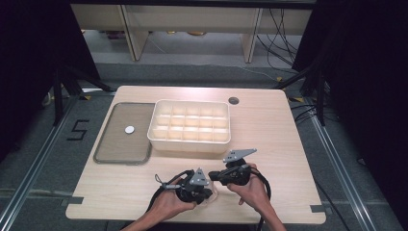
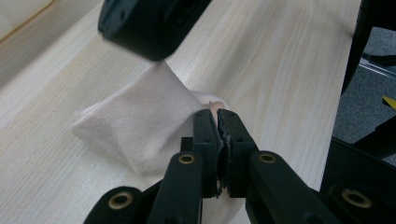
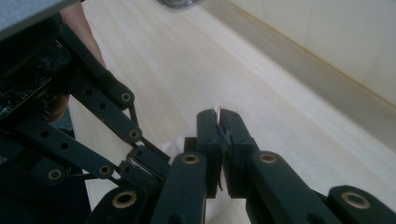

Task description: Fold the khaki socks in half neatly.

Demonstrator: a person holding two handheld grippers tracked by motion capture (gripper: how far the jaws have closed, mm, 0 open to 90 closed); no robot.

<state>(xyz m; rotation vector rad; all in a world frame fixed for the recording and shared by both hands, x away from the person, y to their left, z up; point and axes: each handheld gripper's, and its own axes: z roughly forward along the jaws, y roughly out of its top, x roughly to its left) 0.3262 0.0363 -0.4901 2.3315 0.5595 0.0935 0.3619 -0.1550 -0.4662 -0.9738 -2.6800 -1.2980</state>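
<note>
Centrally, lying beneath everything, pale wooden table (image 1: 269, 130). Beyond both tongs, sitting white compartment tray (image 1: 190, 126), with flat grey lid (image 1: 122, 134) lying just beside it, farther from right tongs. Near the table's front edge, resting close together, left tongs (image 1: 208, 191) and right tongs (image 1: 211, 177), each gripped by a hand. Between them, stretching slightly, small white cloth pouch (image 2: 140, 121). Left tongs (image 2: 217, 116) clamping together on one pouch edge; right tongs (image 3: 218, 116) pinching together on another white edge.
</note>
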